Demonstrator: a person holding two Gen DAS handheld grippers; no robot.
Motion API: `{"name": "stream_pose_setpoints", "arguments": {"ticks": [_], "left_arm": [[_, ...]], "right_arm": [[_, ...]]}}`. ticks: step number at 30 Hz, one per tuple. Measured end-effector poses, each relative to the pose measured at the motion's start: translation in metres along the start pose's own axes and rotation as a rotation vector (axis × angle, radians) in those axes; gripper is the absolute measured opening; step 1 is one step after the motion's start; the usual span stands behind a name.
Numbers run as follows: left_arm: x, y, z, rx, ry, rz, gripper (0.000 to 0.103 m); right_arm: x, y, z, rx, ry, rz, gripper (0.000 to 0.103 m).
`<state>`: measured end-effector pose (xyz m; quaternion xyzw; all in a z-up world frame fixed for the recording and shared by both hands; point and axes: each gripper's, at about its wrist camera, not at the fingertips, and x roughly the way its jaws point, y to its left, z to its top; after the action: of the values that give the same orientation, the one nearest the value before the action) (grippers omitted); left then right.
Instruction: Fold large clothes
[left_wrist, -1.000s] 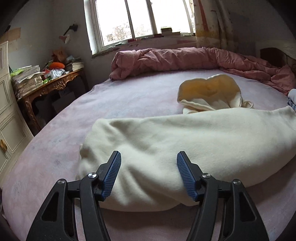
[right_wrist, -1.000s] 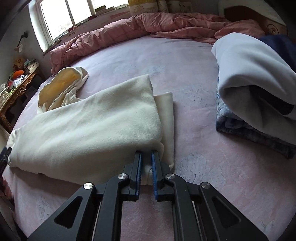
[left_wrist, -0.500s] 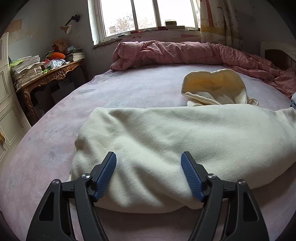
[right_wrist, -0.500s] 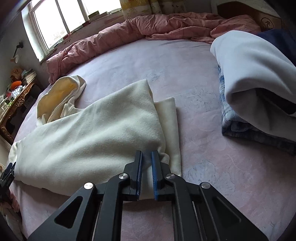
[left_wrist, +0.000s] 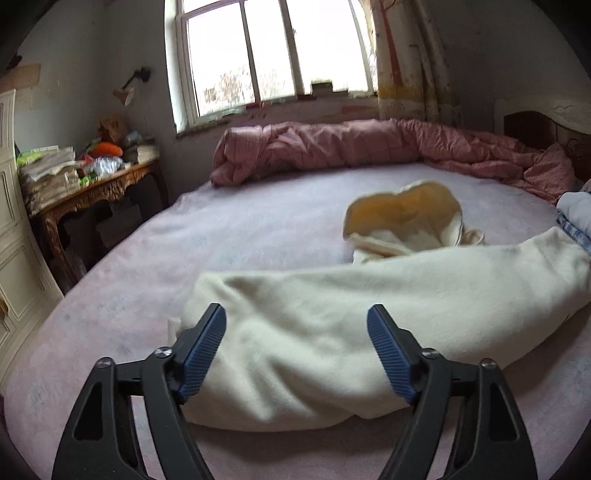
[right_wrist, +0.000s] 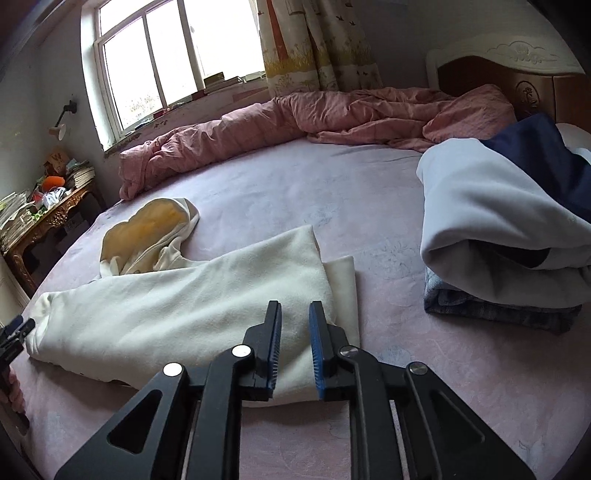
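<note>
A cream hooded garment (left_wrist: 351, 325) (right_wrist: 184, 310) lies folded into a long band across the pink bed sheet (left_wrist: 240, 236), its yellow-lined hood (left_wrist: 402, 214) (right_wrist: 147, 225) lying beyond it. My left gripper (left_wrist: 295, 332) hangs over the band's left end, jaws wide and still opening, with nothing pinched between the pads. My right gripper (right_wrist: 294, 332) is above the band's right end; its jaws are opening, a narrow gap shows, and the cloth lies under them, not pressed. The left gripper's tip shows at the far left edge (right_wrist: 14, 336) of the right wrist view.
A rolled pink quilt (left_wrist: 369, 151) (right_wrist: 314, 118) runs along the far side under the window. A pile of folded clothes (right_wrist: 509, 236) sits on the right of the bed by the headboard (right_wrist: 517, 74). A cluttered wooden side table (left_wrist: 85, 188) stands left.
The right gripper has let go of the cream cloth's edge and its jaws have parted. The left jaws have spread wider. Both grippers have risen and tilted up, showing more of the room.
</note>
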<state>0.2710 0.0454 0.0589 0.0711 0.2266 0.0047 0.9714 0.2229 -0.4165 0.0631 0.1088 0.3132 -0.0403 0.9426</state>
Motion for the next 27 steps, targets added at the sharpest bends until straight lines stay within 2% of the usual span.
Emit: {"name": "stream_pose_setpoints", "arguments": {"ticks": [1, 2, 3, 8, 10, 14, 16, 18, 21, 24, 27], "left_arm": [[-0.009, 0.001, 0.008, 0.011, -0.047, 0.013, 0.091], [-0.013, 0.002, 0.016, 0.014, -0.072, 0.021, 0.091], [-0.012, 0.003, 0.026, 0.009, -0.08, 0.014, 0.091], [0.037, 0.001, 0.06, -0.035, -0.033, -0.003, 0.091], [0.06, -0.006, 0.061, -0.035, -0.024, 0.004, 0.091], [0.101, -0.014, 0.038, -0.047, -0.002, 0.02, 0.091], [0.116, -0.015, 0.024, -0.045, 0.035, 0.014, 0.091], [0.126, -0.01, 0.02, -0.082, 0.082, 0.022, 0.091], [0.129, -0.004, 0.016, -0.123, 0.088, 0.008, 0.091], [0.131, -0.012, 0.014, -0.089, 0.1, 0.047, 0.091], [0.13, -0.011, 0.013, -0.102, 0.096, 0.046, 0.091]], "right_arm": [[-0.002, 0.003, 0.001, -0.002, -0.005, 0.0, 0.037], [-0.004, 0.008, 0.004, -0.006, -0.018, 0.005, 0.043], [-0.008, 0.014, 0.006, -0.012, -0.036, 0.012, 0.053], [-0.009, 0.054, 0.037, -0.035, -0.054, 0.074, 0.067], [-0.004, 0.076, 0.053, -0.049, -0.05, 0.101, 0.068], [0.02, 0.131, 0.086, -0.144, -0.016, 0.15, 0.071], [0.039, 0.153, 0.099, -0.165, 0.009, 0.156, 0.072], [0.064, 0.175, 0.111, -0.174, 0.058, 0.184, 0.072], [0.108, 0.2, 0.127, -0.092, 0.152, 0.255, 0.072], [0.158, 0.224, 0.137, 0.036, 0.258, 0.333, 0.072], [0.206, 0.246, 0.137, 0.165, 0.326, 0.382, 0.072]]}}
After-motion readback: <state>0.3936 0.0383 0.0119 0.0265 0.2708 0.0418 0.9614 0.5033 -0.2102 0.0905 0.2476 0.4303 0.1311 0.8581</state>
